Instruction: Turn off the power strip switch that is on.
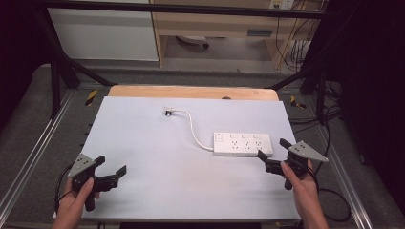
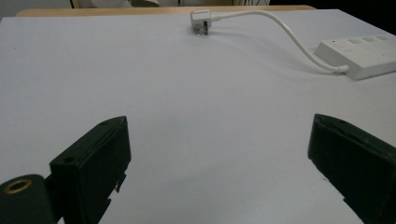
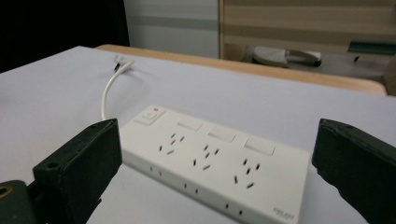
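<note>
So the power strip (image 1: 243, 144) sits on the surface (image 1: 157, 162), over on the right side about halfway back. Its cable (image 1: 192, 128) runs off the left end and curves away toward the far edge, ending at the plug (image 1: 168, 112), which lies left of the strip and further back. The right gripper (image 1: 271, 153) is just beside the strip's right end, the left gripper (image 1: 111, 167) near the front left corner, well apart from everything.

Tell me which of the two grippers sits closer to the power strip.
The right gripper: its open jaws sit just beside the power strip's end, while the left gripper is far across the table.
</note>
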### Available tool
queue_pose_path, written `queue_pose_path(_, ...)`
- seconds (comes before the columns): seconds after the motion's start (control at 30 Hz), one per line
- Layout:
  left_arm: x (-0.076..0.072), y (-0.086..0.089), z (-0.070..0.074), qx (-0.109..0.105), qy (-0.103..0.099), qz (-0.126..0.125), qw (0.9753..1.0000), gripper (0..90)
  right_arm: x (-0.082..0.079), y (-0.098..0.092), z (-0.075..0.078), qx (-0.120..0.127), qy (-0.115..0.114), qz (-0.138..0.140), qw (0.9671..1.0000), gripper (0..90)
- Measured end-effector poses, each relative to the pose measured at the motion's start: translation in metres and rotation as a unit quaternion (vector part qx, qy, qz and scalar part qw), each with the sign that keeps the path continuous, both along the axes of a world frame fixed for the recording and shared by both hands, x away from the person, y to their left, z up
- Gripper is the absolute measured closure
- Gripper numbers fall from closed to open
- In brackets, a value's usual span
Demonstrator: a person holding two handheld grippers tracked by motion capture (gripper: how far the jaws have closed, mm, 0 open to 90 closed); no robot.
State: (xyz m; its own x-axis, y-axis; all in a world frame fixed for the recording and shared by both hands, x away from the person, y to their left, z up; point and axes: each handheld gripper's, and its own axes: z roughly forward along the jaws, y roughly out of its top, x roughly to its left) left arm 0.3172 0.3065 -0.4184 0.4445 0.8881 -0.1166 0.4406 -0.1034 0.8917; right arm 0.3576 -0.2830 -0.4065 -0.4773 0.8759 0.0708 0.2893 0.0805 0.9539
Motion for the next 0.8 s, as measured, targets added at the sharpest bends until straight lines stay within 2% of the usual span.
queue_pose_path(0.13,0.000,-0.001,0.000,0.000,0.001,-0.003,1.0000,5.9,-0.001,0.008,-0.017,-0.015,0.021,0.022,0.9994,2.2)
queue_pose_path(0.3,0.000,-0.001,0.000,0.000,0.001,-0.003,1.0000,5.9,0.001,0.026,-0.030,-0.035,0.044,0.057,0.9968,2.4)
queue_pose_path(0.4,0.000,-0.001,0.000,0.000,0.001,-0.002,1.0000,5.9,0.002,0.037,-0.035,-0.052,0.055,0.079,0.9940,2.5)
queue_pose_path(0.6,0.001,-0.002,-0.001,0.003,0.003,-0.005,1.0000,6.0,0.005,0.053,-0.041,-0.066,0.073,0.105,0.9896,2.7)
queue_pose_path(0.7,0.001,-0.003,-0.001,0.003,0.003,-0.006,1.0000,6.0,0.009,0.064,-0.046,-0.088,0.093,0.114,0.9852,3.2)
queue_pose_path(0.8,0.001,-0.003,-0.001,0.003,0.003,-0.008,1.0000,6.0,0.010,0.071,-0.049,-0.102,0.099,0.129,0.9814,2.9)
